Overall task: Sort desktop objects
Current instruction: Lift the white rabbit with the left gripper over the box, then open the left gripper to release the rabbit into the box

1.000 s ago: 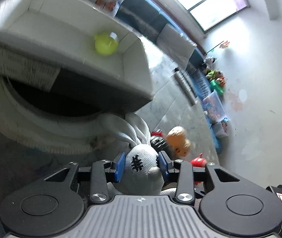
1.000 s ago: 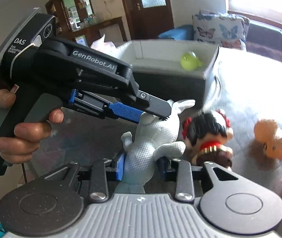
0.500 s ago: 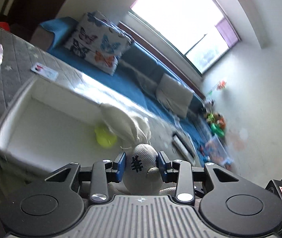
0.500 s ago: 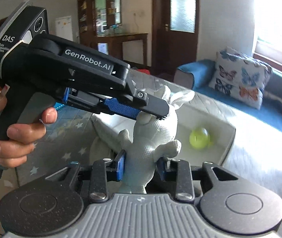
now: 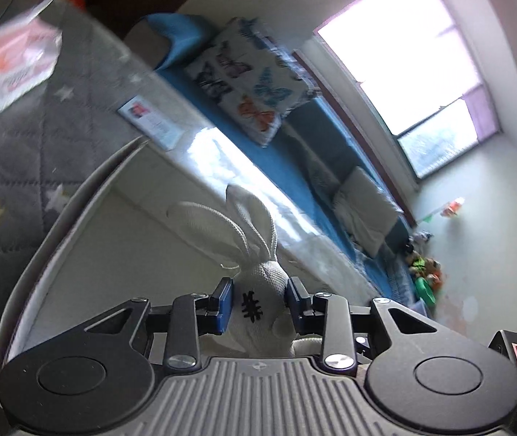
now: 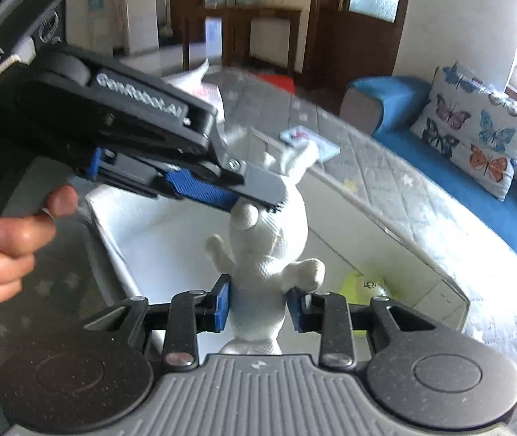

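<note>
A white knitted rabbit toy [image 6: 269, 239] is held by both grippers above the open white box [image 6: 142, 232]. My left gripper [image 5: 260, 303] is shut on the rabbit's head [image 5: 258, 290], its long ears pointing forward over the box's rim [image 5: 77, 200]. My right gripper [image 6: 258, 307] is shut on the rabbit's lower body. The left gripper's fingers [image 6: 207, 190] clamp the head from the left in the right wrist view. A yellow-green ball [image 6: 367, 285] lies inside the box at its right end.
The box stands on a grey quilted cover with stars [image 6: 385, 189]. A card [image 6: 309, 141] lies beyond the box and a plastic packet [image 5: 15, 69] lies at the far left. A blue sofa with a butterfly cushion [image 6: 476, 134] runs behind.
Both grippers have lifted the rabbit off the table and carried it over the box. The dolls and orange toy on the table have left view.
</note>
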Motion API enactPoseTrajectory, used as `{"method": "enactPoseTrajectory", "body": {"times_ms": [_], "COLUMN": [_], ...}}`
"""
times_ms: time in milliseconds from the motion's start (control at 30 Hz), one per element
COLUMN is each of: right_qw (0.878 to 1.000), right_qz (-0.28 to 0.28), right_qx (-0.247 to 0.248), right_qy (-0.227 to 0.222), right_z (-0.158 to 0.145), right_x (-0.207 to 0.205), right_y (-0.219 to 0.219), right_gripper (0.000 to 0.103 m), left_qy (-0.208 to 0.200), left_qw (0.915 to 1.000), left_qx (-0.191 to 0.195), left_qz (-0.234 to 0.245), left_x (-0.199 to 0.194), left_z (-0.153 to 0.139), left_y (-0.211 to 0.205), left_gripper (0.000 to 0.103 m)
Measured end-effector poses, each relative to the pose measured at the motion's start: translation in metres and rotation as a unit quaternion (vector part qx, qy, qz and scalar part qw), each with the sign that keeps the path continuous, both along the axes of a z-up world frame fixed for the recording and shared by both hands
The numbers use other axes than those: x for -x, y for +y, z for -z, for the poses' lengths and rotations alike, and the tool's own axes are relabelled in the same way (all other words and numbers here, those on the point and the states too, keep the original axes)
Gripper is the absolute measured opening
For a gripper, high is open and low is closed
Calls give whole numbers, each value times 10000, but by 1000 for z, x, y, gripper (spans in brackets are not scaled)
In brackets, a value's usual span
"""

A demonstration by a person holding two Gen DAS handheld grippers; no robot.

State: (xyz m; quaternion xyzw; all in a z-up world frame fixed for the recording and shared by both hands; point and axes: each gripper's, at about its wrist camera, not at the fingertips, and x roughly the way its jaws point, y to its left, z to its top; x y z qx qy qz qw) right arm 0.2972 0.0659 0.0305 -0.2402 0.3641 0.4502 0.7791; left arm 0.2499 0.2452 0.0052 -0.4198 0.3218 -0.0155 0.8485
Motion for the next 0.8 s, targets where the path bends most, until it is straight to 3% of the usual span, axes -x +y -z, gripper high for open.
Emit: {"method": "enactPoseTrajectory", "body": {"times_ms": [300, 633, 800], "right_qw": [9984, 9966, 9950], "right_qz": [485, 817, 980], "right_qx": [295, 127, -140], "right_qy": [-18, -30, -121], "right_z": [26, 17, 1], "right_x": [-17, -17, -5], "right_y": [10, -7, -27], "right_gripper": [37, 41, 51], "left_qy": [385, 549, 409], "left_qw": [9989, 9973, 9950], "left_qx": [6, -479, -913], "left_qz": [-258, -130, 1], "left_x": [-12, -1, 14], "left_z": [24, 8, -10], "left_y": [8, -6, -21], "left_gripper": [34, 34, 34]}}
